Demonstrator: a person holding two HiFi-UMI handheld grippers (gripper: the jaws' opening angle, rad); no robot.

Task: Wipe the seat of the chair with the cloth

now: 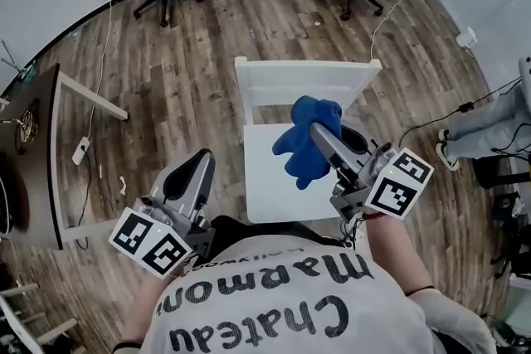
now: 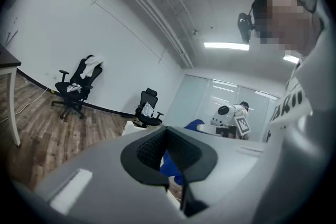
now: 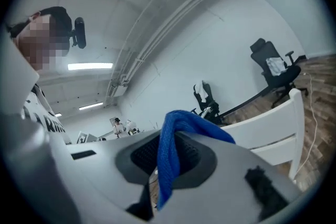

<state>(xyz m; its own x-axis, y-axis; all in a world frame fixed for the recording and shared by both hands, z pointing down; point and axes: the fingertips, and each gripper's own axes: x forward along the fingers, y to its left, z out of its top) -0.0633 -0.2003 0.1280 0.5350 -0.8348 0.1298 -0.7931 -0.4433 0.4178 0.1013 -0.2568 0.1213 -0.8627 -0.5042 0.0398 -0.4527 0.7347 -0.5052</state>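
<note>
The white wooden chair [image 1: 264,186] stands before me on the plank floor [image 1: 207,37]. My right gripper [image 1: 319,131] pinches the blue cloth [image 1: 303,153], which hangs bunched over the seat's back half. My left gripper [image 1: 202,164], jaws together and empty, hangs beside the seat's left edge.

The blue cloth [image 1: 305,147] is all bunched up, pinched at its top in the right gripper [image 1: 319,128] and drooping over the back half of the seat. Can't tell if it's touching. The chair [image 1: 264,193] is plain white wood, standing upright, with a flat square seat.
</note>
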